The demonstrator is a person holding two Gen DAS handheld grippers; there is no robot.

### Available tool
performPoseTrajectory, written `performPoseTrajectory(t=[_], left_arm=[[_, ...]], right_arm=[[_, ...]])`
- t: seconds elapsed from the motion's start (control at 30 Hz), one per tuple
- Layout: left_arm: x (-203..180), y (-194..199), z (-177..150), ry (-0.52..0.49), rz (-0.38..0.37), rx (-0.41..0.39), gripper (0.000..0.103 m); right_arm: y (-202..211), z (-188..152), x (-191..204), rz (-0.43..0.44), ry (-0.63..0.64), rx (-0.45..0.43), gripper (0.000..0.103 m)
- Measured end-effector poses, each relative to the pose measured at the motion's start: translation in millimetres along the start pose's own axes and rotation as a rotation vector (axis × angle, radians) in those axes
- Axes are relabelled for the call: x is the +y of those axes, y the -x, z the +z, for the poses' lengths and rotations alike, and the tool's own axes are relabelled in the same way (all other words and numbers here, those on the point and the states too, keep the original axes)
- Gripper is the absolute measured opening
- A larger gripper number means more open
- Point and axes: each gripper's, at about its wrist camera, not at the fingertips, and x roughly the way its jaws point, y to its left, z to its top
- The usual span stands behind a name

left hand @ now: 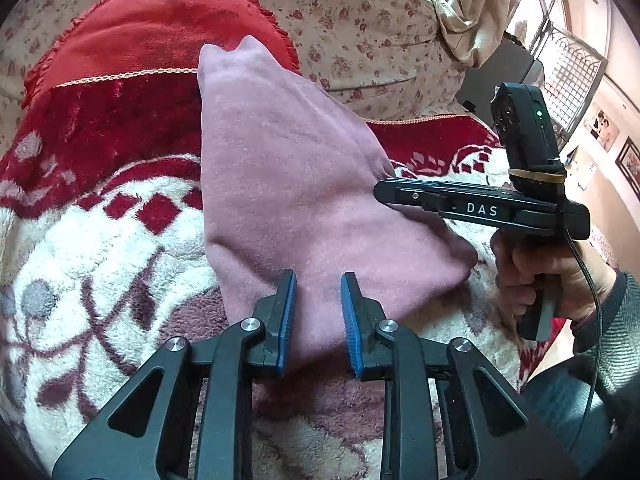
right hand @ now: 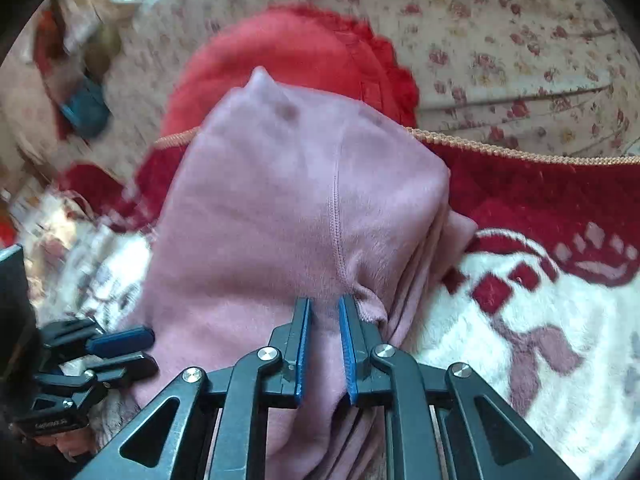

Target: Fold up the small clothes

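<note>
Garment (left hand: 304,200), pink and partly folded, lay on the blanket (left hand: 100,264). Left gripper (left hand: 318,312) stood narrowly apart, pads off the cloth; right gripper (right hand: 324,340) pinched the hem. Best to lower the held edge squarely onto the layer beneath, then smooth.

Pink garment (left hand: 296,184) soft matt fleece; blanket (left hand: 100,264) shaggy plush.

Garment (left hand: 304,184) lay mid-frame on blanket (left hand: 100,264); cushion (left hand: 152,32) behind, upper left; right gripper (left hand: 384,194) at right edge.
</note>
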Motion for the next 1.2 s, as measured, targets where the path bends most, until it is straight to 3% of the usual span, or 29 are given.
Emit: performPoseTrajectory(t=[0.13,0.23,0.37,0.53,0.63,0.77,0.83,0.9,0.97,1.07,1.2], left_arm=[[4,9,21,0.018,0.008,-0.036,0.022],[12,9,67,0.011,0.055,-0.089,0.022],[25,-22,136,0.026,0.076,-0.098,0.022],[34,-66,172,0.043,0.071,-0.07,0.022],[46,-102,172,0.036,0.167,0.026,0.022],[47,-100,172,0.028,0.169,-0.001,0.022],[41,-88,174,0.016,0.162,-0.018,0.022],[37,-67,173,0.007,0.154,-0.053,0.022],[32,-42,165,0.001,0.137,-0.078,0.025],[29,-11,137,-0.017,0.138,-0.075,0.036],[29,20,78,-0.003,0.1,-0.033,0.037]], right_arm=[[-2,-3,2,0.007,-0.009,-0.019,0.017],[-3,0,8,0.022,-0.002,-0.006,0.032],[-3,0,19,-0.033,0.037,0.012,0.033],[-5,2,18,-0.028,0.013,0.028,0.034],[-5,3,17,-0.022,0.012,0.037,0.034],[-7,3,18,-0.018,0.022,0.049,0.035],[-7,4,18,-0.001,0.019,0.051,0.041],[-8,4,21,0.036,0.039,0.056,0.058],[-8,3,27,0.052,0.073,0.057,0.065],[-1,1,35,0.021,0.107,0.051,0.062],[30,-10,43,0.022,0.076,0.003,0.056]])
